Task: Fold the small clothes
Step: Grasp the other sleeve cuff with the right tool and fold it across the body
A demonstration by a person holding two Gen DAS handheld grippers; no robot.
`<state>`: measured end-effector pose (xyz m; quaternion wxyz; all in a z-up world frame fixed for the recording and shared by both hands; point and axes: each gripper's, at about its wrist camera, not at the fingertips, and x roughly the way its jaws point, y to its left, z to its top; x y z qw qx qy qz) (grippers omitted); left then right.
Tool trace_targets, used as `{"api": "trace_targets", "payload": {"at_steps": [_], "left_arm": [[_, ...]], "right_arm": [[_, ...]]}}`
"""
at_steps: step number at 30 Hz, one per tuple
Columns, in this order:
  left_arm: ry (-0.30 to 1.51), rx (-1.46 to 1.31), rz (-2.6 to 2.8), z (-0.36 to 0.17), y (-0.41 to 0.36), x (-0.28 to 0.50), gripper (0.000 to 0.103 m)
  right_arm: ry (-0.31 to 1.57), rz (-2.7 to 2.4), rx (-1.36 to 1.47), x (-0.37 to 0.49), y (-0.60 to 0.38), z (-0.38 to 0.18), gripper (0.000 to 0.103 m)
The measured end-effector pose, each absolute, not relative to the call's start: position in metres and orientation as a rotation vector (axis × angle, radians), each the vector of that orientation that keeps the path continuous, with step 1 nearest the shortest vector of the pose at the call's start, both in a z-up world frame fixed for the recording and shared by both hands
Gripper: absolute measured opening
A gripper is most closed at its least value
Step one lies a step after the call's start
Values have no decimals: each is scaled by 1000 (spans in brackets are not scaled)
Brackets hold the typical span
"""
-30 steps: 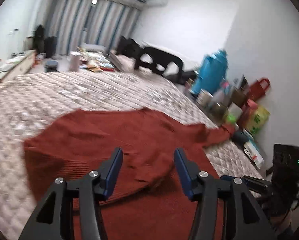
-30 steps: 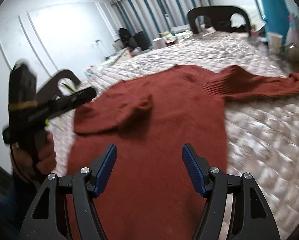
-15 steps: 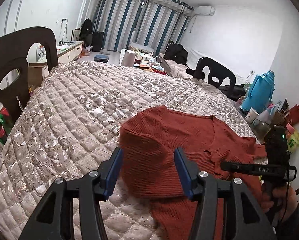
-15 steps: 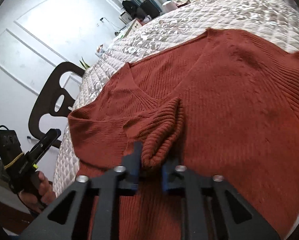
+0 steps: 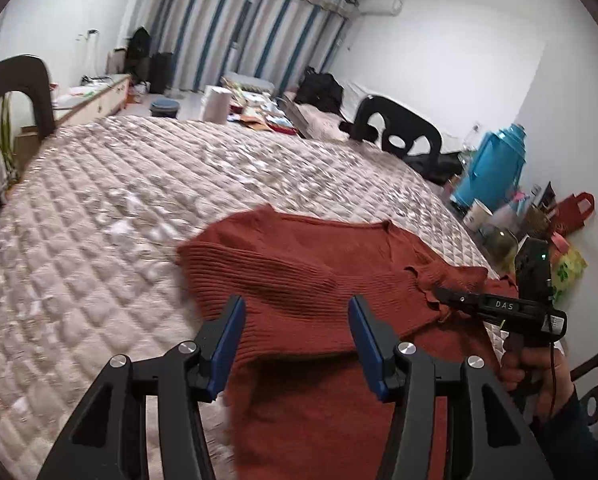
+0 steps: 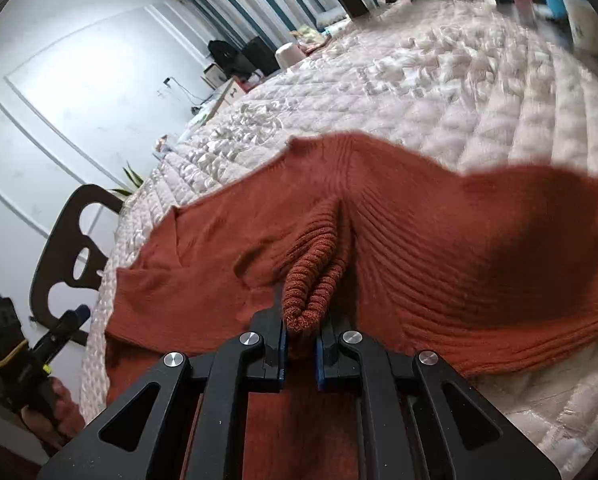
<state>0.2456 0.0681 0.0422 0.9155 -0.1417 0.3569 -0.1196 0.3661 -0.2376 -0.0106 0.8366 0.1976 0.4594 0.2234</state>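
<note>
A rust-red knit sweater (image 5: 319, 264) lies on the quilted bed cover (image 5: 119, 208), one sleeve folded across its chest. My left gripper (image 5: 295, 336) hovers open just over that folded sleeve, blue pads apart and pressing on nothing. In the right wrist view, my right gripper (image 6: 299, 336) is shut on the bunched ribbed cuff (image 6: 311, 288) of the other sleeve, and the sweater (image 6: 459, 248) puckers toward it. From the left wrist view, the right gripper (image 5: 437, 293) bites the cuff at the sweater's right edge, with a hand (image 5: 539, 368) on its handle.
Dark chairs stand at the bed's far side (image 5: 395, 136) and left edge (image 5: 15, 92). A blue thermos (image 5: 495, 168), cups and bags crowd the right side. The left gripper (image 6: 75, 314) and its hand show at the right wrist view's lower left, beside another chair (image 6: 71, 248).
My right gripper went from wide open above the sweater to shut on the sleeve cuff, drawing it up into a bunch. The left gripper stayed open and shifted to over the folded sleeve.
</note>
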Motion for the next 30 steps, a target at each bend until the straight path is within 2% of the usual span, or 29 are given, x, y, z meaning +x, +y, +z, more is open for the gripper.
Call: {"api": "trace_targets", "payload": {"at_steps": [3,5,7,8,11,14,22,26,27,28,30], "left_arm": [[747,-267,-266,37,55,259,55],[771,-235,-250,28,51,269,39],[828,-212,-217,13,52,276,33],[872,-205,-184,2,55,279,21],[854,-242,-184,-1,67,273,15],[852,-223,-175,2,68,266,14],[762,-143,-162,38,51,273,14],[888,-141,-96,2,57,310,13],[861,-160,-116,0,60,309,13],[861,-172,-122,-1,62,309,13],[865,-168,-112,2,62,305,13]], "right_arm": [[967,481,413,363,-239,-5,10],[950,490,387,362,-236,1,10],[936,506,387,362,-237,2,10],[940,501,385,363,-238,1,10],[965,494,394,367,-244,-9,11],[953,468,384,363,-248,-3,16],[802,423,270,357,-243,40,16],[860,431,193,374,-227,27,16],[887,418,184,378,-225,20,16],[933,397,186,386,-228,6,11],[924,414,218,387,-236,5,9]]}}
